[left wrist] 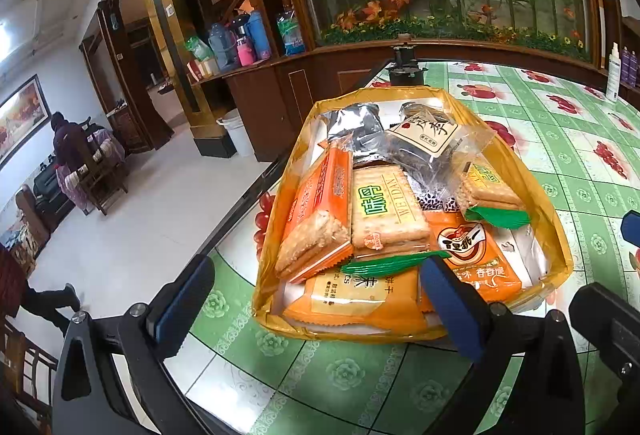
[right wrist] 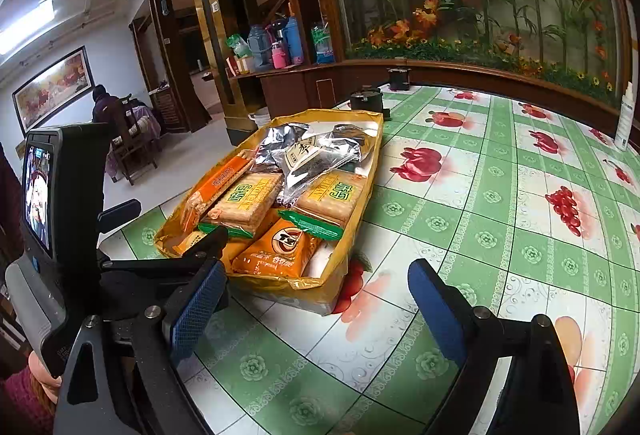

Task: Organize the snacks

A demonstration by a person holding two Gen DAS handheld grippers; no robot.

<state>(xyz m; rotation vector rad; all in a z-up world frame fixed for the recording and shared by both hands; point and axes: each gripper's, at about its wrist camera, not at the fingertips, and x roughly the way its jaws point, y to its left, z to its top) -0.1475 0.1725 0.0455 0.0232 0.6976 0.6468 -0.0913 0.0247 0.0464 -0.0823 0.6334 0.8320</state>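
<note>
Both my grippers empty, fingers spread wide: left gripper (left wrist: 316, 311) hangs over near edge of tray (left wrist: 558, 235), right gripper (right wrist: 316, 299) over bare tablecloth (right wrist: 500, 235) just right of it. Snacks all heaped in tray: crackers (left wrist: 386, 211), orange packs (left wrist: 320, 203), dark bags (left wrist: 424, 139). Judgement: sorting not begun. Next: left drops onto top cracker pack, closes across its narrow width.
</note>
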